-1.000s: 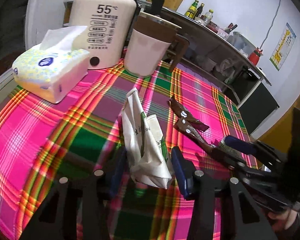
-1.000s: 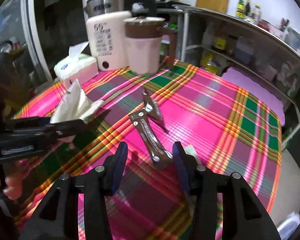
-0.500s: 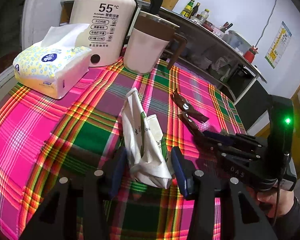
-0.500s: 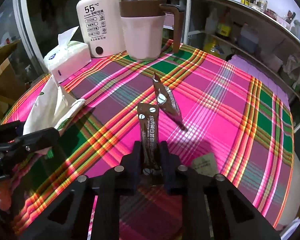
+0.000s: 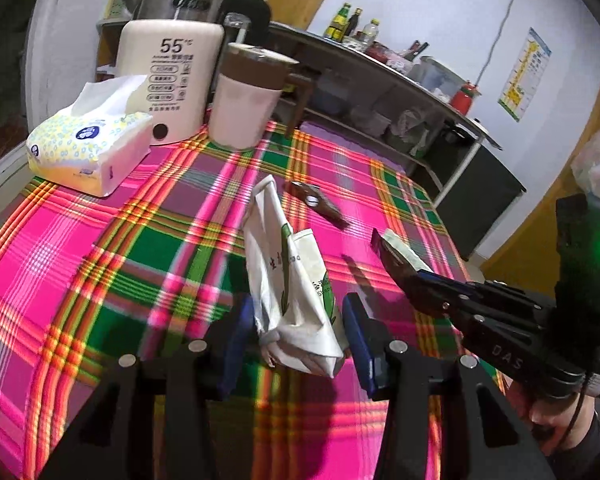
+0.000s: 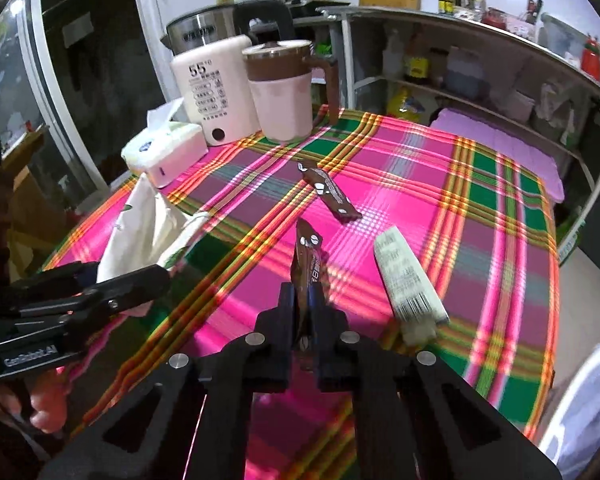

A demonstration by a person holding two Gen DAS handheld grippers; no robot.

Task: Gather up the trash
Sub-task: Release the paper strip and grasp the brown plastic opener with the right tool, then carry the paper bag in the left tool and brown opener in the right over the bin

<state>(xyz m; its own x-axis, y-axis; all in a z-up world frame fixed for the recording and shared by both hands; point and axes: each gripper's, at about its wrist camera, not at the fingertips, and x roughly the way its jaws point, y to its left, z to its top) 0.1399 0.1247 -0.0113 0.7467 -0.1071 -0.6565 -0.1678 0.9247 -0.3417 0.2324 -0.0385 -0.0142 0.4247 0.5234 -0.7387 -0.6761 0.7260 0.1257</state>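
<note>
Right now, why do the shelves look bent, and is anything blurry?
Left wrist view: fisheye lens bows the shelf; white bag is sharp. Right wrist view: same bowing; the pale wrapper and the tablecloth near it are motion-smeared, the brown sachet crisper.

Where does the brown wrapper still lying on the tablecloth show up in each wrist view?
Left wrist: brown wrapper lies centre, just right of the white bag's top.
Right wrist: same wrapper lies upper centre, beyond the wrapper in the right claw.
Shared landmark: pink mug behind it.
</note>
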